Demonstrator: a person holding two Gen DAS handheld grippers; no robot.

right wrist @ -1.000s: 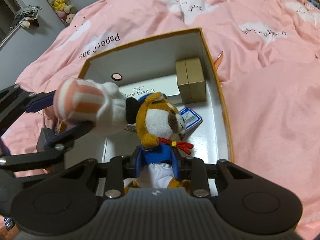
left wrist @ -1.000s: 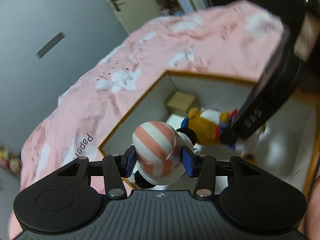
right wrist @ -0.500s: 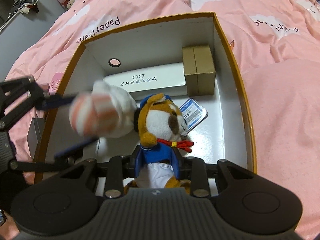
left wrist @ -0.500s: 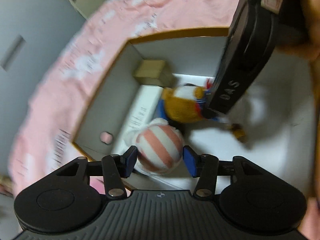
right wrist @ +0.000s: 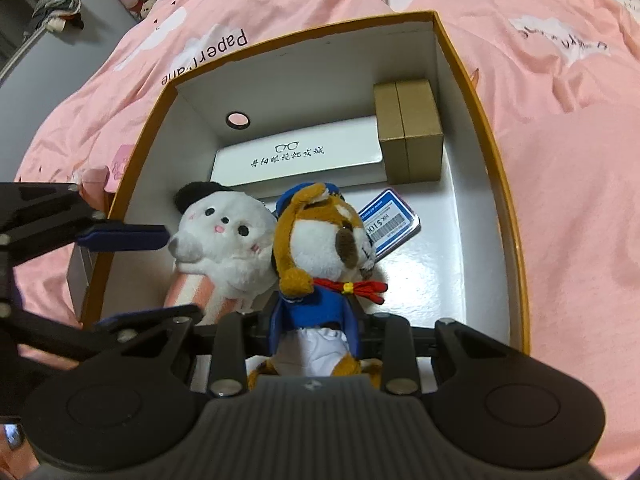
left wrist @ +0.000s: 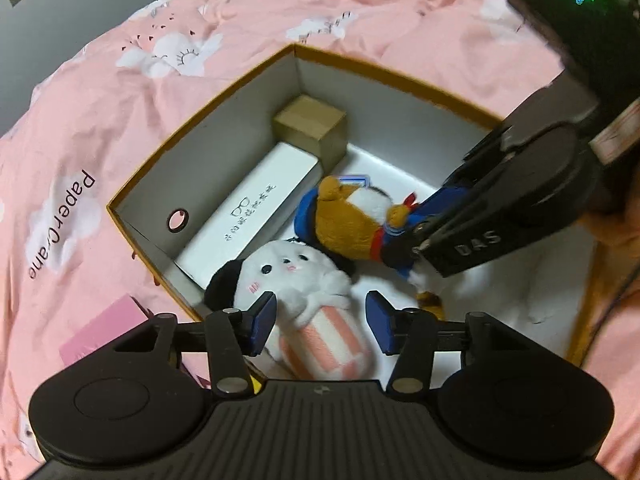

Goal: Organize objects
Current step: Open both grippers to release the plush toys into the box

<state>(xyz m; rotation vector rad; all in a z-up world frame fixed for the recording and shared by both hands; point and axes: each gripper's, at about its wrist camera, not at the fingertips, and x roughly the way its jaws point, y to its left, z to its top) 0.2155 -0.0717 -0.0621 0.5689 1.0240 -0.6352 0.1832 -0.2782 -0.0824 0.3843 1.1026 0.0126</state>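
two soft toys in the orange-rimmed white cardboard box (right wrist: 460,64)

my left gripper (left wrist: 318,322) is spread around the white plush with pink-striped body (left wrist: 304,300), lying in the box. my right gripper (right wrist: 316,332) pinches the brown plush dog in blue jacket (right wrist: 320,248) at its waist; light, squashy, best held mid-body.

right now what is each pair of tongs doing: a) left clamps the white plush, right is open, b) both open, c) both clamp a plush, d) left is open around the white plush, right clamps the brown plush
d: the left tongs stand apart beside the white plush lying in the box, while the right tongs squeeze the brown plush.
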